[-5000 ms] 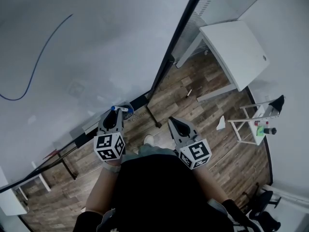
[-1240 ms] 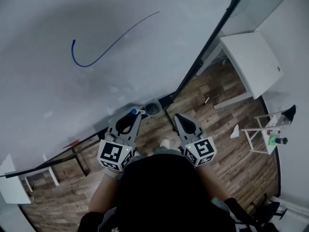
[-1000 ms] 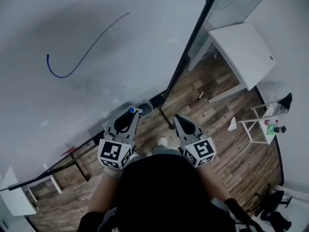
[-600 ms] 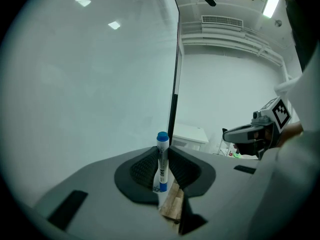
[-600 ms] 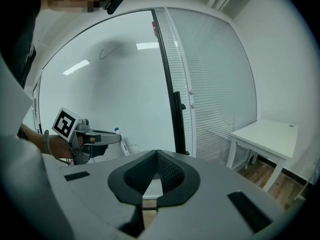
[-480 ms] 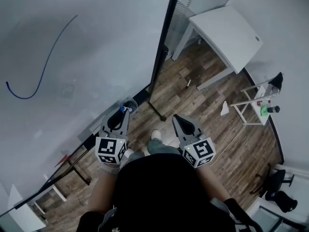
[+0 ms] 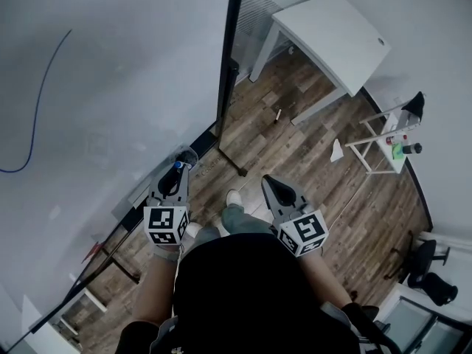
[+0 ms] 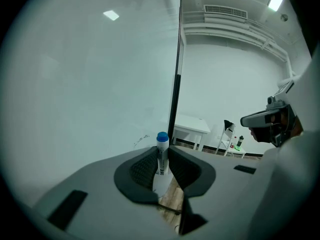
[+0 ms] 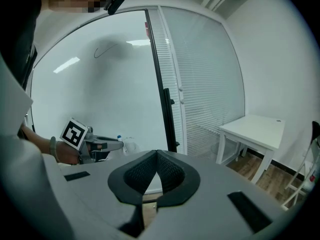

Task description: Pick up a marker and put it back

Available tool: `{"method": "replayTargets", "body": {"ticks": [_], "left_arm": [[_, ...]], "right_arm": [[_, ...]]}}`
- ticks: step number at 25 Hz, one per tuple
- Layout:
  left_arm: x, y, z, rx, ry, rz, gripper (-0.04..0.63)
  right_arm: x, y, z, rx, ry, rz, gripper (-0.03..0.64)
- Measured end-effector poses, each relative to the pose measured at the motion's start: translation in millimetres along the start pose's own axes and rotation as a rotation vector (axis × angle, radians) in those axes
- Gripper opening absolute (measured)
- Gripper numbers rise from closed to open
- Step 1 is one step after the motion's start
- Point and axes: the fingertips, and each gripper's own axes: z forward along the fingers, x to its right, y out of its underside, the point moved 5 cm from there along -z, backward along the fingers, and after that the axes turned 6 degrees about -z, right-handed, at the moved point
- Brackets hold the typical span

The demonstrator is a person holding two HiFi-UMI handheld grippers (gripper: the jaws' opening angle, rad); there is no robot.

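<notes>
A white marker with a blue cap [image 8: 161, 154] stands upright between the jaws of my left gripper [image 8: 161, 165], which is shut on it. In the head view the left gripper [image 7: 175, 177] points at the foot of the whiteboard [image 7: 110, 57], the marker's blue cap [image 7: 177, 165] at its tip, just beside a clear cup [image 7: 184, 155] fixed at the board's lower edge. A curved blue line [image 7: 33, 109] is drawn on the board. My right gripper [image 7: 270, 186] hangs over the floor to the right, shut with nothing in it; its jaws [image 9: 156, 165] meet at the tips.
A black frame post [image 7: 227, 57] ends the whiteboard. Beyond it stands a white table [image 7: 332, 32] and a small white rack [image 7: 383, 142] with bottles on a wood-plank floor [image 7: 310, 161]. My shoes show between the grippers. A black chair [image 7: 435, 286] sits at the right edge.
Over the last second my head view swung right, sliding the drawn blue line to the left edge. The left gripper kept the marker and stays by the cup. The right gripper kept still.
</notes>
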Motion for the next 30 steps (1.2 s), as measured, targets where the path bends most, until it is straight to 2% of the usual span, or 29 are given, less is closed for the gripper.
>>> {"method": "replayTargets", "body": {"ticks": [10,17,24,30], "left_arm": [[-3.1,-0.3,8.3,-0.010,-0.027,0.001,0.081],[-8.5,1.2,1.7,-0.016,-0.055,0.000,0.104],[-19.3,0.9,-20.6,0.000,-0.110,-0.030,0.115],[-29.9,-2.6,-51.8,0.034,-0.175,-0.065,0.115]], "right_arm": [[6.0,6.0,-4.5,-0.014,0.017,0.019,0.028],[-2.1,3.9,3.3,-0.013,-0.011,0.010,0.028],[-17.8,-6.4,18.1,-0.002,-0.074,-0.019,0.028],[-38.7,-21.0,38.1,0.018,-0.170,-0.055,0.028]]}}
